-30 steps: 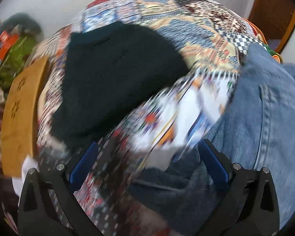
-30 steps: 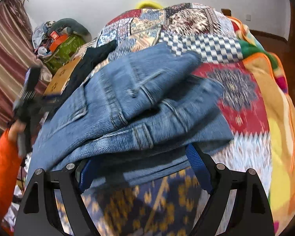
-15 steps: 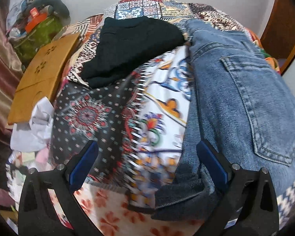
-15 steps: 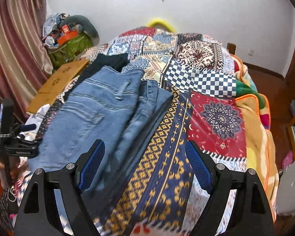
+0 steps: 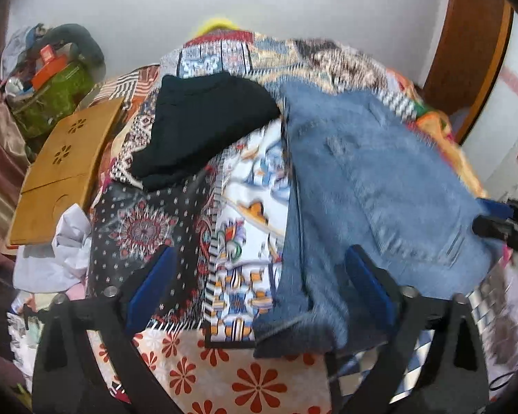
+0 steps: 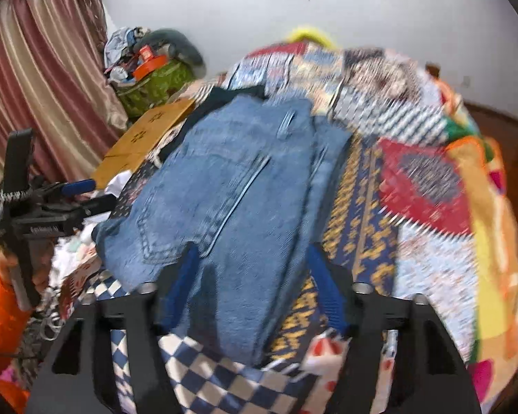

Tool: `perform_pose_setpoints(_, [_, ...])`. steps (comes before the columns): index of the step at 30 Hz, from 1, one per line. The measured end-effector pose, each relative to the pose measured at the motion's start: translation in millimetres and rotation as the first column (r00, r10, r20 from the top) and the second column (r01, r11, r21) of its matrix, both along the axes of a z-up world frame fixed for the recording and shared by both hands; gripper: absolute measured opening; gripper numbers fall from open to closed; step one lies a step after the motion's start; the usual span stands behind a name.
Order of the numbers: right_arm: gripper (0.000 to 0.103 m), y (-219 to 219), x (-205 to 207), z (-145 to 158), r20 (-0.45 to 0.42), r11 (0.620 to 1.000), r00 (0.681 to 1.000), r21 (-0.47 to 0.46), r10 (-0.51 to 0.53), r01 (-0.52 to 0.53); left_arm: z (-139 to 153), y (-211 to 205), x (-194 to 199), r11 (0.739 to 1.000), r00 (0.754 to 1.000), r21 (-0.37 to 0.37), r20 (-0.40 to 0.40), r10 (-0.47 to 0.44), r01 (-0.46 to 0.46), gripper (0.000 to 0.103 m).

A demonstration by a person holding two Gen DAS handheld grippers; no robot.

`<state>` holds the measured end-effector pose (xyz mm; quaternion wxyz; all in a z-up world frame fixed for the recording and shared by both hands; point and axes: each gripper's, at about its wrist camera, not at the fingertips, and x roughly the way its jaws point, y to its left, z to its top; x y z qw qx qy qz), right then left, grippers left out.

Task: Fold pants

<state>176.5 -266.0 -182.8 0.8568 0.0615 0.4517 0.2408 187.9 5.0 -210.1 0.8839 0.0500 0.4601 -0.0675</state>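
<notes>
We find no brand, label or writing that we can read; a mark on the left gripper [image 6: 86,196] body, seen from the right wrist, is too blurred to make out. We count one pair of jeans [image 6: 231,186], folded into a long stack on the bed [image 6: 431,276], which is covered by a patchwork quilt [image 5: 145,227]. One black garment [image 5: 203,120] lies just beside the jeans toward the wall, one wooden board [image 5: 65,165] with two flower cut-outs leans at the bed's edge, and one green bag [image 6: 152,82] stuffed with things stands by the curtain [image 6: 41,69].

We see two grippers. The left gripper [image 5: 259,286] hangs over the quilt and the near corner of the jeans, its jaws closing but wide apart, pads clear of the cloth. The right gripper [image 6: 255,286] hovers over the near end of the jeans, its jaws closing with denim showing between them; we see no pinch, so nothing is held. An orange sleeve [image 6: 0,310] shows behind the left gripper.
</notes>
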Motion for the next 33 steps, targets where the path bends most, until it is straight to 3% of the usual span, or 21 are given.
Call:
perform_pose_setpoints(2, [0.04, 6, 3, -12, -0.03, 1.0, 1.0, -0.011, 0.003, -0.003, -17, -3, -2, 1.0, 0.999, 0.024, -0.035, -0.003, 0.004, 0.076])
perform_pose_setpoints(5, [0.029, 9, 0, -17, 0.004, 0.999, 1.0, -0.048, 0.017, -0.017, -22, 1, -7, 1.0, 1.0, 0.0, -0.012, 0.013, -0.013, 0.076])
perform_pose_setpoints(9, [0.026, 6, 4, -18, -0.014, 0.994, 0.997, -0.078, 0.071, -0.072, -12, -1, 5, 1.0, 0.999, 0.015, -0.04, -0.021, 0.022, 0.067])
perform_pose_setpoints(11, [0.026, 8, 5, -12, -0.017, 0.99, 0.995, -0.101, 0.093, -0.095, 5, 0, 13, 0.999, 1.0, 0.05, 0.0, -0.018, 0.018, 0.067])
perform_pose_setpoints(15, [0.027, 1, 8, 2, 0.008, 0.991, 0.997, -0.105, 0.082, -0.081, 33, 6, 37, 1.0, 0.998, 0.006, 0.056, -0.024, 0.024, 0.069])
perform_pose_setpoints(18, [0.045, -6, 21, 10, 0.043, 0.995, 0.998, -0.082, 0.052, -0.049, 42, 1, 66, 0.999, 0.997, -0.006, 0.065, -0.032, 0.033, 0.07])
perform_pose_setpoints(25, [0.046, -8, 80, 10, 0.079, 0.998, 0.997, -0.07, 0.005, 0.0, 30, -29, 122, 0.996, 0.995, -0.02, 0.043, -0.085, 0.086, 0.07])
perform_pose_setpoints(33, [0.046, 8, 142, -12, 0.064, 0.998, 0.997, -0.061, 0.039, -0.035, 6, -54, 166, 0.989, 0.99, -0.041, 0.003, -0.141, 0.141, 0.07])
